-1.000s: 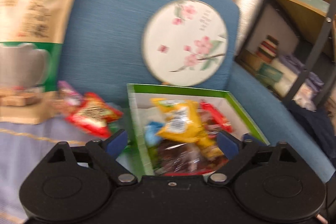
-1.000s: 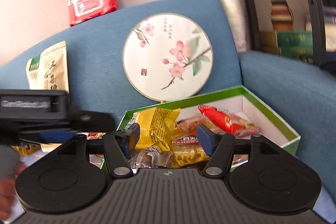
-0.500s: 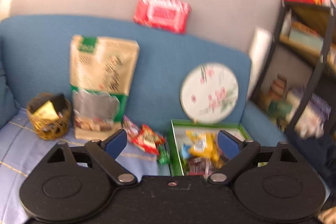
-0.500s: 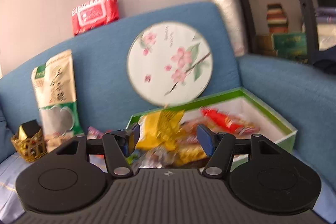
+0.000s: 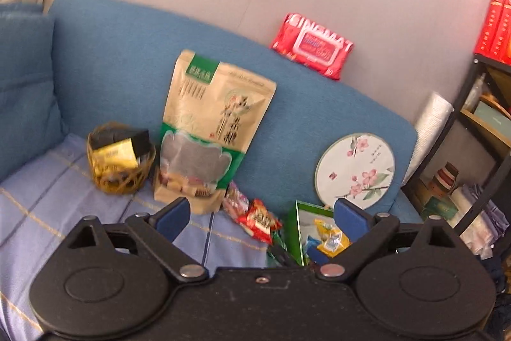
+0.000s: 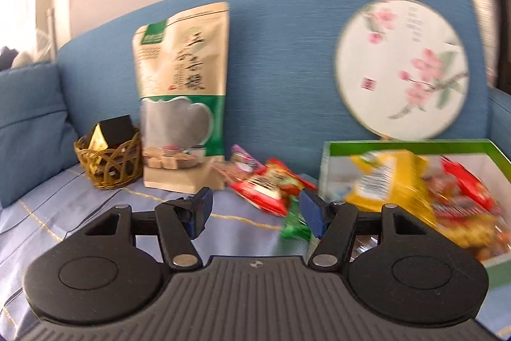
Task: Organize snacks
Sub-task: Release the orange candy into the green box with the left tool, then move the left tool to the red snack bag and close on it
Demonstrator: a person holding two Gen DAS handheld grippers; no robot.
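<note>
Two grippers, both empty: the left gripper (image 5: pixel 262 218) hangs back with its jaws spread wide, and the right gripper (image 6: pixel 254 213) sits lower and nearer, jaws spread too, nothing between them. The loose snacks lie on the sofa seat (image 6: pixel 95 213) between the tall pouch (image 6: pixel 183 95) and the green box (image 6: pixel 408 144): a red packet (image 6: pixel 266 187), a pink one (image 6: pixel 242 157) behind it, a green wrapper (image 6: pixel 293 227) just beside the box wall. These look light, crinkly and slick, so a pinch across the flat middle of the red packet, or on a sealed end, seems safest. The box is already piled with wrappers, a yellow bag (image 6: pixel 383 181) on top, so anything dropped in may slide. There's open seat to the left before the wicker basket (image 6: pixel 108 163); the box's near wall is the edge to clear.
</note>
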